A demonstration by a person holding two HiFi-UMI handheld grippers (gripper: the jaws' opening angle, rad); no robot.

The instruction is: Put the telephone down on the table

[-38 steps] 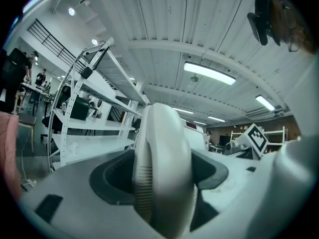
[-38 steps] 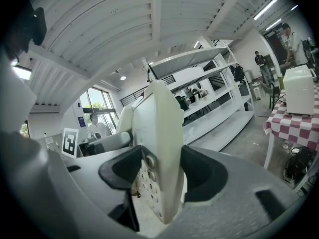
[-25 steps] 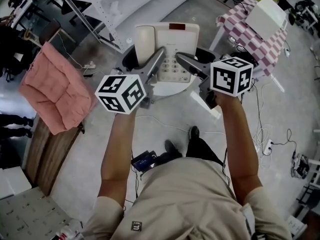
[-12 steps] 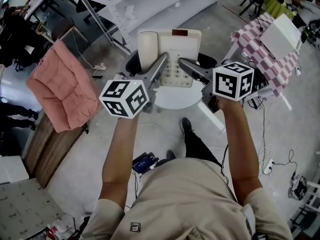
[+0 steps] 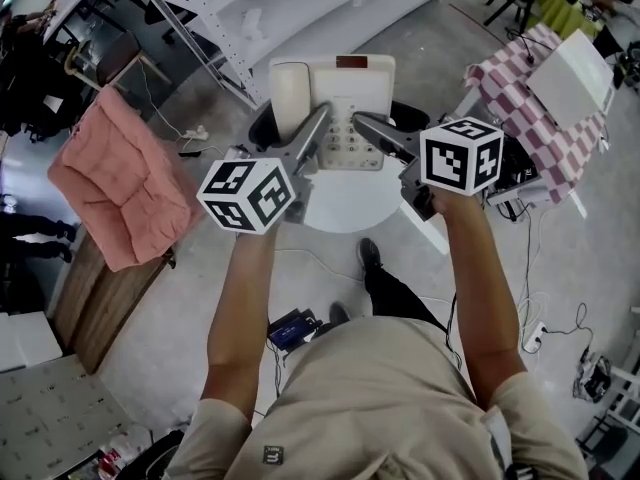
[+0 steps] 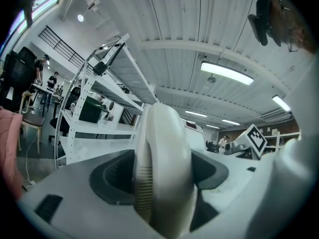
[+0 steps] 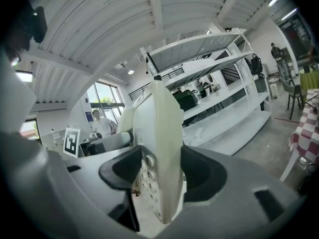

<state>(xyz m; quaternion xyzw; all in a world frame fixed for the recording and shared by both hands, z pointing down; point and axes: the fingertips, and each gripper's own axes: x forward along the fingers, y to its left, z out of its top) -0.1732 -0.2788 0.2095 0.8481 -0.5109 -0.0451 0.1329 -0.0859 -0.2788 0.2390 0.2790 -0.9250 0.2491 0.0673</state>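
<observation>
The left hand-held gripper (image 5: 318, 128) is pinched on the handset (image 5: 292, 93) side of the telephone (image 5: 358, 86), and the right hand-held gripper (image 5: 362, 126) is pinched on its keypad edge. The telephone is held at upper centre of the head view, above the round white worktop (image 5: 345, 208). If one side is lowered first, the handset may be tipped from its cradle.

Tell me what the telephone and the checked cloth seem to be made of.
The telephone: probably hard plastic, cream, smooth with a faint sheen; its handset shows moulded ridges. The checked cloth: apparently woven fabric, matt; it hangs loosely at the edge.
</observation>
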